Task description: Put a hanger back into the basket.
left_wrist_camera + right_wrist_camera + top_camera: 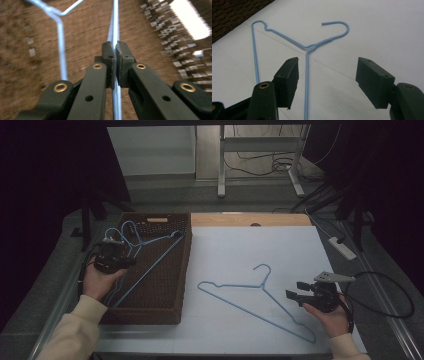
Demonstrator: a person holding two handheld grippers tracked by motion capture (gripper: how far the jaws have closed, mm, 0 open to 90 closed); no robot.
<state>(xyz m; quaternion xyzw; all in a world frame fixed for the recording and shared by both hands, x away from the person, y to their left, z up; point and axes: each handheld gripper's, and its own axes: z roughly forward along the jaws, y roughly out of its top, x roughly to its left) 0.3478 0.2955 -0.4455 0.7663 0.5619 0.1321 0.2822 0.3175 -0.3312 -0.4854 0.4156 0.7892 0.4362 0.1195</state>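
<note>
Your left gripper (pixel 115 53) clamps a blue hanger (pixel 150 265) wire inside the basket (pixel 182 270). Your right gripper (pixel 327 82) stands open over a second hanger (pixel 305 47) lying on the white table (pixel 240 250).

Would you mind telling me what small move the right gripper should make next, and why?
Probably ease the right gripper forward and close it on the blue hanger on the white mat: its jaws stand open astride the wire, while the left gripper already pinches a hanger in the basket.

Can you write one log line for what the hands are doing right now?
left gripper: shut on hanger wire in brown basket | right gripper: open, beside blue hanger on white table
</note>
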